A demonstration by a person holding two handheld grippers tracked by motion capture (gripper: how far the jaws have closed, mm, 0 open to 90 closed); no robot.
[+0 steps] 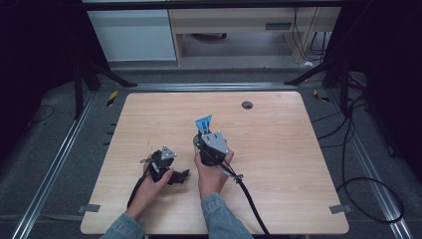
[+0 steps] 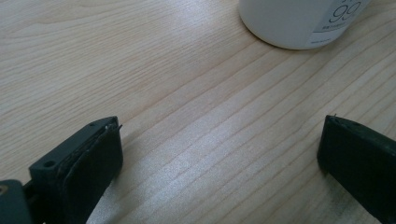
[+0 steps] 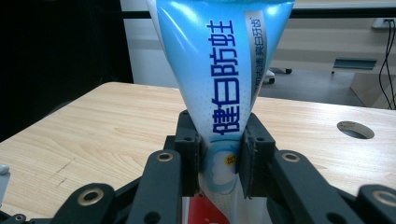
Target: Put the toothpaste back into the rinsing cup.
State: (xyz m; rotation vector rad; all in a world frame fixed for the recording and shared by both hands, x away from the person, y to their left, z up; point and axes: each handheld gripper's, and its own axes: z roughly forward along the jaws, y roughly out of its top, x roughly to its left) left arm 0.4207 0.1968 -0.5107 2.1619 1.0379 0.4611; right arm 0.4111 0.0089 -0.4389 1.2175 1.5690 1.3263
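The soft blue plastic toothpaste tube (image 3: 224, 70) stood upright in my right gripper (image 3: 219, 156), its jaws pinched on the narrow lower part while the broad flat crimped end fanned out above. I judged it light and squashy, its glossy skin likely to slide, so a hold low down near the stiffer shoulder seemed safest; harder pressure might push paste out. It was pale blue fading to white, with dark blue Chinese lettering down its face and a touch of red at the bottom. From above, it rose over the middle of the light wooden table (image 1: 278, 149). My left gripper (image 2: 219, 154) rested low over the tabletop, jaws wide apart and holding nothing, with a white round container (image 2: 294, 21) just beyond them.
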